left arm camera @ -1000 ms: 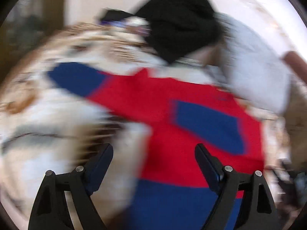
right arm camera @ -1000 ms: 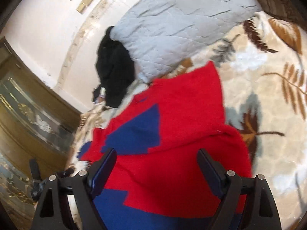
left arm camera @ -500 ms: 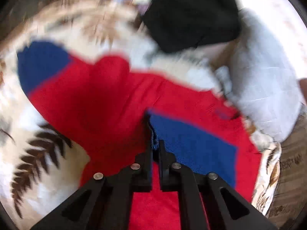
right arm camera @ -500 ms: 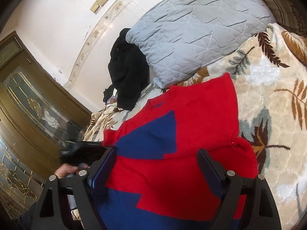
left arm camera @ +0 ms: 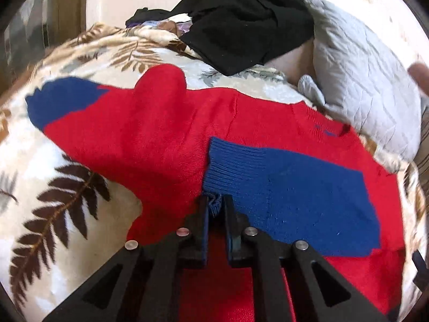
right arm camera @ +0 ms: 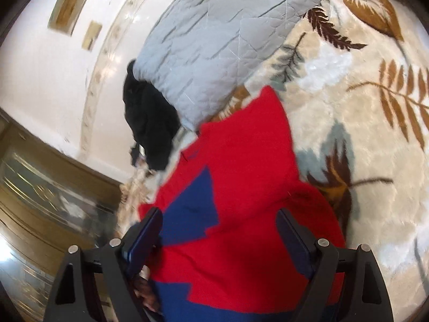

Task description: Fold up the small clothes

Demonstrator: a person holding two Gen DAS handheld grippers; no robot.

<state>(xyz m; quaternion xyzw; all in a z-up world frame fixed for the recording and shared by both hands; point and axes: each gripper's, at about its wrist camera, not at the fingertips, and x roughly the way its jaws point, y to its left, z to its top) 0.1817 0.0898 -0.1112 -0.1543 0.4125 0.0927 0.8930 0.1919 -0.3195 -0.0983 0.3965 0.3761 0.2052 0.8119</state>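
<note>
Because the left gripper (left arm camera: 214,209) pinches only a small bunch of the blue cuff (left arm camera: 217,171) of the sweater (left arm camera: 161,134) lying on the blanket (left arm camera: 67,187), the knit could slip free when pulled, while the right gripper (right arm camera: 219,236) hovers wide open and empty.

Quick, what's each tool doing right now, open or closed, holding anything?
Left tool: shut on the sweater's blue cuff.
Right tool: open, holding nothing, above the sweater.
</note>
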